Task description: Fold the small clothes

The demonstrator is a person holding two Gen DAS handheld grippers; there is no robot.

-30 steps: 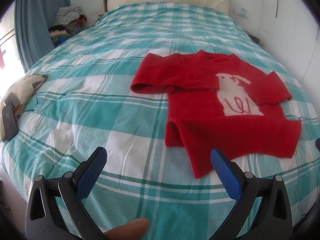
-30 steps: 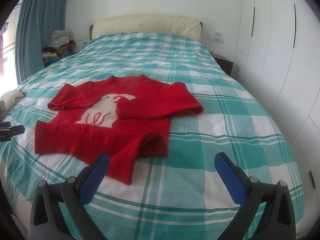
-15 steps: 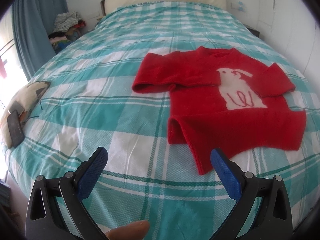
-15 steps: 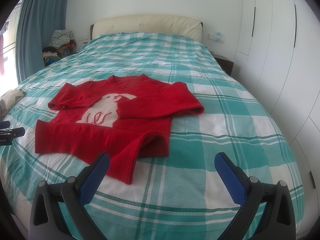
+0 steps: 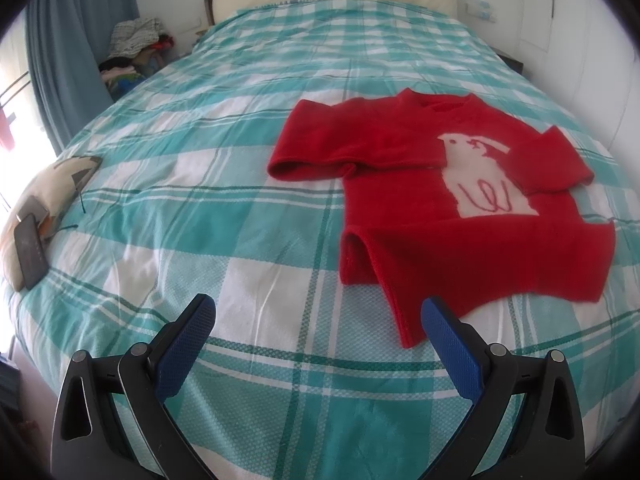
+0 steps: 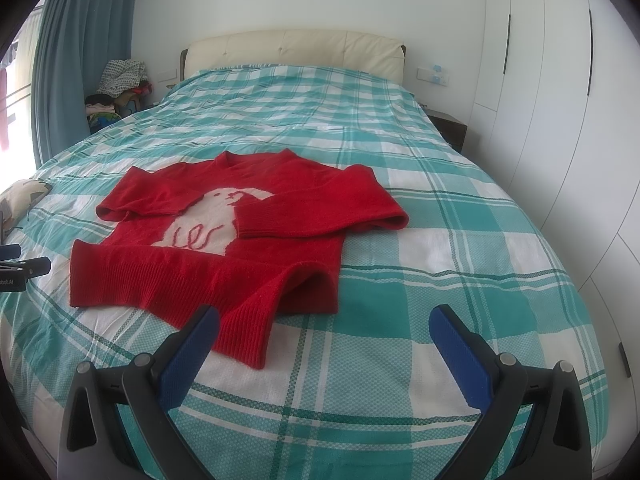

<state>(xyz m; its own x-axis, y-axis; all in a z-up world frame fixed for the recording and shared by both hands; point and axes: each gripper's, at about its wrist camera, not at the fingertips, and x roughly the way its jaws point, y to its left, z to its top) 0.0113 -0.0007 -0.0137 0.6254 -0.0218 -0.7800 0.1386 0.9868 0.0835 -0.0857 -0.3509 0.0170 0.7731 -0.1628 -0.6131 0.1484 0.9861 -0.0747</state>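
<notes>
A small red sweater [image 6: 224, 248] with a white animal figure lies face up on a teal-and-white checked bedspread [image 6: 420, 280], both sleeves folded across its chest and one lower hem corner flipped toward the bed's foot. The left gripper [image 5: 318, 320] and right gripper [image 6: 324, 330] hover above the near edge, blue-padded jaws spread wide and holding nothing. A phone [image 5: 30, 250] rests on a cushion [image 5: 52, 188] at the bed's left edge.
</notes>
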